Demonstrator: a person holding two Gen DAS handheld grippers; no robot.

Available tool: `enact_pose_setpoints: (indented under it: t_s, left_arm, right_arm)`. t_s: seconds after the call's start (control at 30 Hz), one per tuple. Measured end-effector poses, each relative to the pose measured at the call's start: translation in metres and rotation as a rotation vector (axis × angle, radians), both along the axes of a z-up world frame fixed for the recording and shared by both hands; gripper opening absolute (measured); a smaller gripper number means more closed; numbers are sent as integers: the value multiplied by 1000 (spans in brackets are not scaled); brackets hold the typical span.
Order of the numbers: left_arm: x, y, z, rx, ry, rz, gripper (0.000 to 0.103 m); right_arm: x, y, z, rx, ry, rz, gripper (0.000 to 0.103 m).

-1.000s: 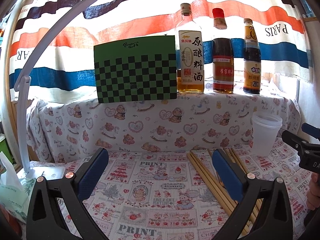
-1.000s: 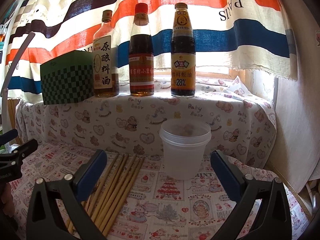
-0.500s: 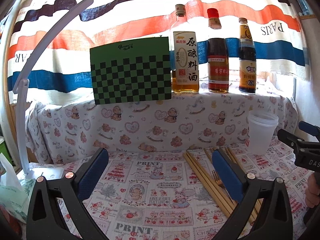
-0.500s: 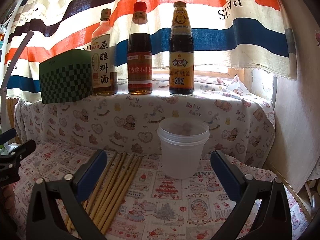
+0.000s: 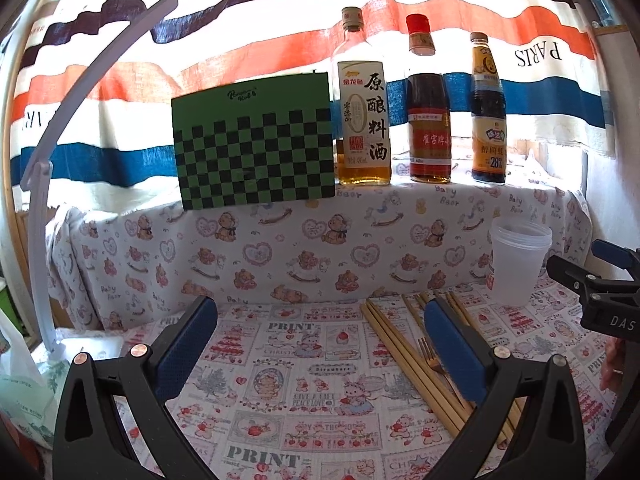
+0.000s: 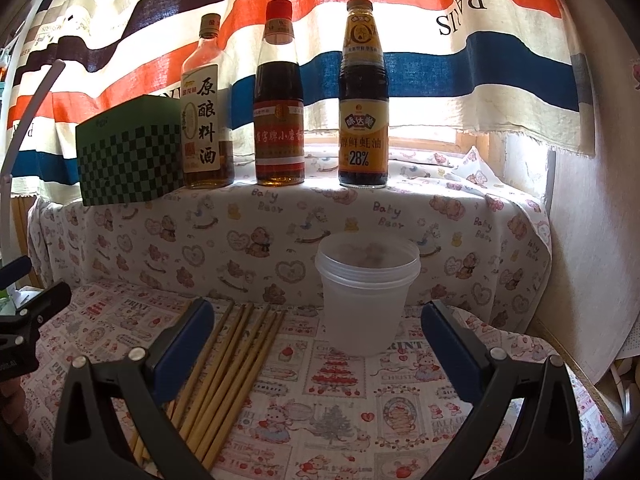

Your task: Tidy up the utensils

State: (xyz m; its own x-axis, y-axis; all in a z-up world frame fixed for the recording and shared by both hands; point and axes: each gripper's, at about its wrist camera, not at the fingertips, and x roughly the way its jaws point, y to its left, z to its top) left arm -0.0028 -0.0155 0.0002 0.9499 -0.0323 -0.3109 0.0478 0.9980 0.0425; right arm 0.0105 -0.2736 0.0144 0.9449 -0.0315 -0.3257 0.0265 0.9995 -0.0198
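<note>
Above cloth, L tool pulled back, fork now visible

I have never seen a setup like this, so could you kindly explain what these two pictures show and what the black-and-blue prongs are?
No robot: a person holds two handheld grippers, each with a fisheye camera looking along its fingers. One picture is from the left gripper, the other from the right gripper; both are open and hold nothing. On the printed tablecloth lie wooden chopsticks, a fork among them, and an upright plastic cup. Three sauce bottles stand on the ledge behind.
</note>
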Motion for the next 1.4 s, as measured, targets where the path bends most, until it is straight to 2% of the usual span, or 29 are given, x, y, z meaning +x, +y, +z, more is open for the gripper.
enact_pose_setpoints:
  t_s: [0.13, 0.5, 0.73, 0.9, 1.0, 1.17, 1.23, 1.33, 1.4]
  left_arm:
    - [11, 5, -4, -44, 71, 17, 103]
    - [-7, 1, 1, -22, -20, 24, 103]
    - [-5, 11, 1, -60, -15, 51, 103]
    - [-6, 9, 1, -36, -27, 60, 103]
    - [-4, 15, 3, -78, 1, 37, 103]
    - [-1, 25, 7, -118, 29, 58, 103]
    - [2, 23, 5, -90, 61, 89, 103]
    - [9, 8, -3, 65, 95, 199, 103]
    - [12, 6, -5, 53, 128, 141, 103]
  right_arm:
    - [0, -1, 0, -2, -5, -8, 103]
    - [-2, -2, 1, 3, -10, -7, 103]
    - [-4, 1, 2, -12, -13, -5, 103]
    - [-9, -3, 8, 17, -7, 14, 103]
    - [-13, -7, 13, 29, -16, 8, 103]
    - [-14, -12, 18, 62, -3, 18, 103]
    - [-14, -13, 19, 58, 9, 5, 103]
    - [-12, -15, 20, 73, 21, 11, 103]
    - [-11, -14, 19, 67, 30, 4, 103]
